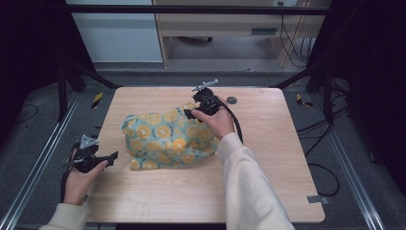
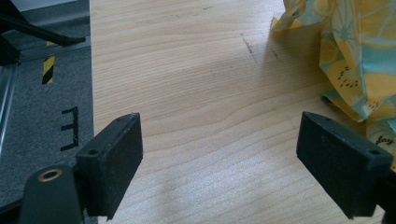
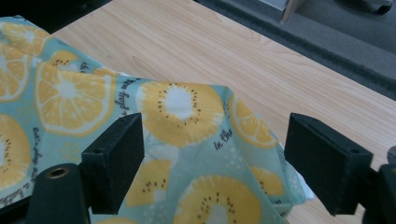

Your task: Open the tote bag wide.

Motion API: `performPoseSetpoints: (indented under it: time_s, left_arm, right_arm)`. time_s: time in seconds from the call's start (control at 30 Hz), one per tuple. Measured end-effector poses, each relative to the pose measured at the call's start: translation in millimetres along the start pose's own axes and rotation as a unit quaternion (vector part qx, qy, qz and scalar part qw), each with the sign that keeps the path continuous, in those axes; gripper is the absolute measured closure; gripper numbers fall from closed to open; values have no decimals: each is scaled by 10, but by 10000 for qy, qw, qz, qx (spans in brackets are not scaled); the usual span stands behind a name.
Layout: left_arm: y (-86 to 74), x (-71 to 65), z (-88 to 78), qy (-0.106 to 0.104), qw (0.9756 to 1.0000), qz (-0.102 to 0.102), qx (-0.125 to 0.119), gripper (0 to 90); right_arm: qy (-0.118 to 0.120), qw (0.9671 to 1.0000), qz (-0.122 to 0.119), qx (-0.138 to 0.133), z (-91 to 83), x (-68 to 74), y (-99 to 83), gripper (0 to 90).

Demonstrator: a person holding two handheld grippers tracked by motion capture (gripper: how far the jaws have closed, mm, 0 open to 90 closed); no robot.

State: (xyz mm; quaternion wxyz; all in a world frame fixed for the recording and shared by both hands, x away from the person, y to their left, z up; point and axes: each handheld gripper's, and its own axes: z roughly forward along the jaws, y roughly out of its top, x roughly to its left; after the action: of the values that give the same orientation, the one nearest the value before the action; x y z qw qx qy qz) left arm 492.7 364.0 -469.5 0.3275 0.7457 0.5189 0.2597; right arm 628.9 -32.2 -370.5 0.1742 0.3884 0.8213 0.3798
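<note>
A crumpled light-blue cloth printed with orange and kiwi slices lies in a heap in the middle of the wooden table. My right gripper hangs over the heap's far right end, jaws open, with a raised fold of the cloth lying between and below them. My left gripper is held at the table's left edge, open, a short way left of the cloth. In the left gripper view bare wood lies between the jaws and the cloth's edge is at the upper right.
A small dark round disc sits on the table near its far edge. Black frame posts and cables stand around the table, with grey floor on both sides.
</note>
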Motion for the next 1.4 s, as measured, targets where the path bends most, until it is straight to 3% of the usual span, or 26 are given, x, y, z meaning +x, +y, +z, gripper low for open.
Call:
performPoseSetpoints:
  time_s: [0.17,0.23,0.33,0.37,0.43,0.47,0.5,0.67,0.87,1.07,1.4]
  left_arm:
    - [1,7,2,0,10000,-10,1,145]
    - [1,8,2,-5,10000,-10,2,145]
    - [3,4,8,-21,10000,-16,5,146]
    - [4,3,10,-21,10000,-14,4,145]
    - [5,2,12,-21,10000,-8,11,145]
    - [6,1,13,-21,10000,-8,15,145]
    - [6,-1,12,-24,10000,-7,17,145]
    - [6,0,9,-26,10000,-10,23,147]
    - [8,1,10,-38,10000,-15,29,148]
    - [13,-11,1,-102,9999,-9,10,153]
    - [14,-39,-17,-124,9999,48,33,159]
  right_arm:
    - [93,9999,29,103,94,1,29,188]
    - [158,9998,32,126,123,11,35,237]
    - [221,9996,-76,168,142,42,40,406]
    - [259,9994,-110,184,138,60,40,510]
    - [298,9991,-234,182,134,76,33,606]
    - [370,9985,-341,230,130,98,21,707]
    - [370,9985,-341,230,130,98,21,707]
    - [439,9974,-547,186,86,131,-6,879]
    - [459,9968,-648,86,-21,166,-28,900]
    - [518,9957,-745,-167,-303,240,-113,900]
    - [817,9882,-1062,-737,-912,568,-405,900]
